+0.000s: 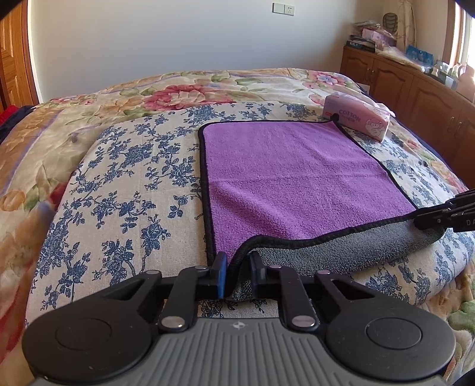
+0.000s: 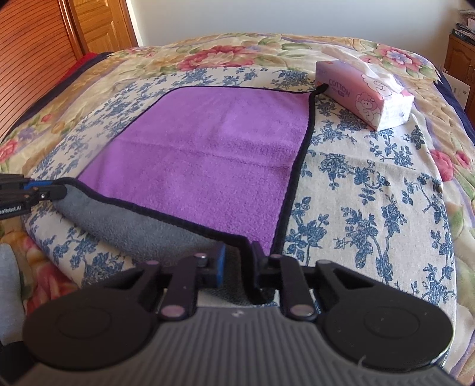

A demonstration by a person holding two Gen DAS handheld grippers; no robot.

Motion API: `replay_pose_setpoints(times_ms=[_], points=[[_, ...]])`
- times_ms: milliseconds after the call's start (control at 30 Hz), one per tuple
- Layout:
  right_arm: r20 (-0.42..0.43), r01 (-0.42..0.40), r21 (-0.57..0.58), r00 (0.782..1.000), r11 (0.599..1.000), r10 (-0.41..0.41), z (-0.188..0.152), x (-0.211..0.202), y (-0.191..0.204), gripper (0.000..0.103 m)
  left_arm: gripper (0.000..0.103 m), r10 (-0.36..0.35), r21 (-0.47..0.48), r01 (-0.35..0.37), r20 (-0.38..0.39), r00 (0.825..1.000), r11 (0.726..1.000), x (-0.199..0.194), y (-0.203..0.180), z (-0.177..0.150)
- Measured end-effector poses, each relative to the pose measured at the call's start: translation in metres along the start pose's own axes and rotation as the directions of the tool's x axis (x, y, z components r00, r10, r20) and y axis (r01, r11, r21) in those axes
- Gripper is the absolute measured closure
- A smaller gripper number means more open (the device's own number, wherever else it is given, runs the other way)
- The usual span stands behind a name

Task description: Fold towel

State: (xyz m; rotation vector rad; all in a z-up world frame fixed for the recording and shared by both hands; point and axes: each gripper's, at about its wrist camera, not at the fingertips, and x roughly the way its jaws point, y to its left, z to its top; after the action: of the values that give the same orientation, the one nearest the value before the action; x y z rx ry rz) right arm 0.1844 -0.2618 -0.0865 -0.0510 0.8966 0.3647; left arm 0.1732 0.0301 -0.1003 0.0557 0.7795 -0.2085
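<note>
Bedroom, daylight; wooden cabinets (image 1: 415, 89) at 2 o'clock, wooden door (image 2: 98, 26) at 10 o'clock.

Item 1: bed with floral quilt (image 1: 184, 92), overlaid by a blue-flowered cloth (image 1: 130, 184) serving as work surface.

Item 2: towel (image 1: 285, 172), purple face up, grey underside, black binding. Lies flat at centre of the blue-flowered cloth; its near edge is lifted and curled back, grey side showing.

Item 3: left gripper (image 1: 239, 273), at 6 o'clock of the towel's left near corner. Jaws pinch that corner between the blue pads.

Item 4: right gripper (image 2: 239, 267), at the right near corner. Jaws likewise closed on the bound edge, fabric trapped between them.

Item 5: tissue pack (image 2: 365, 95), pink, marked COTTON, at 1 o'clock, just beside the towel's far right corner and its hanging loop.

Risks, as judged: carrying the near edge forward may sweep it against the tissue pack; uneven travel of the two grippers would skew the fold; a thin pinch on binding could slip; the cloth beneath may drag and wrinkle.
</note>
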Motion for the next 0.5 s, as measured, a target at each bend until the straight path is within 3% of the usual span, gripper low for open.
replay_pose_setpoints(times_ms=[267,500], points=[[0.026,-0.005,-0.001,1.0,1.0,0.005,0.0017,-0.0026,-0.0001,0.098,0.095,-0.006,-0.003,0.006,0.02,1.0,1.0,-0.0036,-0.0012,0.0],[0.076,-0.001,0.007,0.997,1.0,0.001,0.0049,-0.0097,-0.001,0.098,0.096,-0.005,-0.012,0.005,0.055,0.998,1.0,-0.0092,-0.0017,0.0025]])
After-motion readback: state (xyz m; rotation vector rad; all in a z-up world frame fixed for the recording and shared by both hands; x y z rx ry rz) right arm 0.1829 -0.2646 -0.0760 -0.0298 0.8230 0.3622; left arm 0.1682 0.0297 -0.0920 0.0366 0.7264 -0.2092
